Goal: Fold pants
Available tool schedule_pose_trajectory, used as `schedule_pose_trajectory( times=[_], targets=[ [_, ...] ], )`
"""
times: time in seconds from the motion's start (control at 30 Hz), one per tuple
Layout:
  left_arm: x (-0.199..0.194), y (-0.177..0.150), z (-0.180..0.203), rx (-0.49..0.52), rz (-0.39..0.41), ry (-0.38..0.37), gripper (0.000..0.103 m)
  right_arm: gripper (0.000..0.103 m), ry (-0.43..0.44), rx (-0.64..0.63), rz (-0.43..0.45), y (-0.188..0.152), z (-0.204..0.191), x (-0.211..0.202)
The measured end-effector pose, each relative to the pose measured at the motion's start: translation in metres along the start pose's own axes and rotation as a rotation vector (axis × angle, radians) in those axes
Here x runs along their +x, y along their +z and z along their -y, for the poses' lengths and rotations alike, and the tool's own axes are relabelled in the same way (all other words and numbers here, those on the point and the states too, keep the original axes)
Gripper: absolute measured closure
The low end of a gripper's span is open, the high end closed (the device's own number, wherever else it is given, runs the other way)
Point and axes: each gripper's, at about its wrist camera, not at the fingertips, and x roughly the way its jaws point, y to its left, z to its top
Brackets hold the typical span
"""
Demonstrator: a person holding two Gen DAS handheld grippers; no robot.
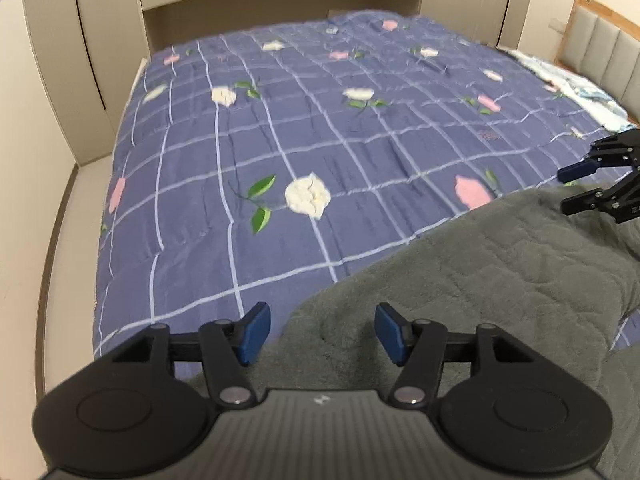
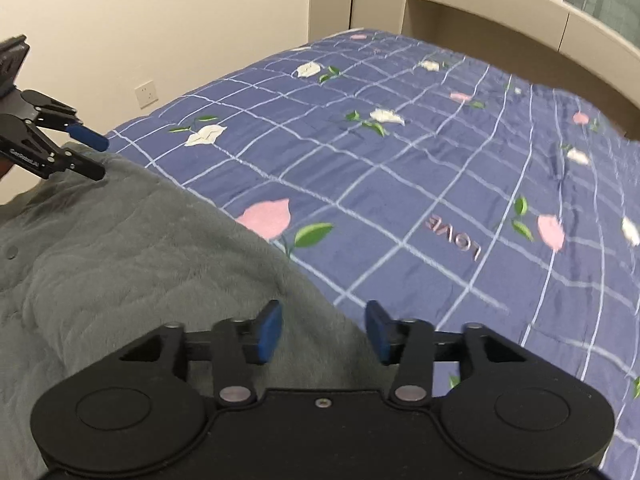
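Grey fleece pants [image 1: 480, 280] lie on a blue checked floral bedspread [image 1: 280, 140], at the near edge of the bed. My left gripper [image 1: 322, 332] is open and empty, hovering over the pants' left edge. My right gripper [image 2: 324, 330] is open and empty above the pants' [image 2: 120, 260] right edge. Each gripper shows in the other's view, open above the far side of the pants: the right gripper [image 1: 564, 190] at the right edge of the left wrist view, the left gripper [image 2: 102, 158] at the left edge of the right wrist view.
The bedspread [image 2: 400, 160] covers the whole bed. Beige wardrobes [image 1: 80, 60] and an alcove stand behind the bed. A padded headboard [image 1: 608, 52] and light bedding [image 1: 580, 92] are at the right. A wall socket [image 2: 146, 94] is on the wall.
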Motion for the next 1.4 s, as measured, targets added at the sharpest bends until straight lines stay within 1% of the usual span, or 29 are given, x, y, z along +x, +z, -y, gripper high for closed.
schedule_pose_trajectory(
  times=[0.03, 0.1, 0.13, 0.17, 0.2, 0.23, 0.27, 0.3, 0.33, 0.37, 0.4, 0.47, 0.63, 0.83, 0.97, 1.13, 1.27, 1.4],
  targets=[
    [0.005, 0.001, -0.001, -0.006, -0.023, 0.010, 0.041, 0.043, 0.006, 0.019, -0.012, -0.002, 0.004, 0.002],
    [0.013, 0.001, -0.001, -0.011, -0.052, 0.019, 0.053, 0.042, 0.007, 0.041, -0.041, -0.007, 0.009, 0.007],
    [0.014, 0.001, -0.002, -0.012, -0.054, 0.012, 0.070, 0.042, 0.000, 0.042, -0.057, -0.009, 0.009, 0.011],
    [0.015, 0.001, -0.002, -0.018, -0.056, 0.006, 0.079, 0.045, -0.004, 0.040, -0.066, -0.012, 0.008, 0.015],
    [0.015, 0.002, 0.000, -0.022, -0.055, 0.009, 0.083, 0.049, -0.007, 0.039, -0.069, -0.013, 0.007, 0.017],
    [0.014, 0.002, 0.003, -0.016, -0.054, 0.014, 0.090, 0.063, -0.007, 0.041, -0.061, -0.014, 0.005, 0.017],
    [0.013, 0.002, 0.005, -0.012, -0.053, 0.020, 0.092, 0.073, -0.010, 0.046, -0.052, -0.015, 0.003, 0.017],
    [0.011, 0.001, 0.007, -0.007, -0.046, 0.029, 0.093, 0.079, -0.018, 0.042, -0.043, -0.015, 0.002, 0.016],
    [0.006, 0.000, 0.009, -0.007, -0.034, 0.036, 0.094, 0.091, -0.029, 0.019, -0.025, -0.016, -0.003, 0.013],
    [0.002, 0.000, 0.010, -0.011, -0.023, 0.038, 0.094, 0.092, -0.040, 0.004, -0.011, -0.015, -0.007, 0.010],
    [-0.004, -0.001, 0.011, -0.021, -0.006, 0.042, 0.094, 0.095, -0.059, -0.007, 0.005, -0.016, -0.010, 0.005],
    [-0.019, -0.001, 0.013, -0.035, 0.020, 0.039, 0.095, 0.096, -0.089, -0.020, 0.052, -0.019, -0.019, -0.009],
    [-0.072, -0.010, 0.032, 0.003, 0.126, 0.056, 0.095, 0.097, -0.157, -0.026, 0.166, -0.030, -0.039, -0.058],
    [-0.137, -0.037, 0.056, 0.012, 0.243, 0.044, 0.095, 0.097, -0.240, -0.048, 0.270, -0.051, -0.074, -0.127],
    [-0.174, -0.066, 0.072, 0.000, 0.288, 0.016, 0.095, 0.097, -0.266, -0.051, 0.324, -0.073, -0.100, -0.173],
    [-0.212, -0.106, 0.089, 0.005, 0.336, 0.012, 0.095, 0.098, -0.290, -0.063, 0.351, -0.108, -0.135, -0.214],
    [-0.231, -0.147, 0.108, 0.043, 0.360, 0.046, 0.095, 0.098, -0.311, -0.079, 0.356, -0.139, -0.171, -0.233],
    [-0.235, -0.194, 0.122, 0.041, 0.343, 0.057, 0.095, 0.098, -0.300, -0.053, 0.342, -0.168, -0.200, -0.242]
  ],
)
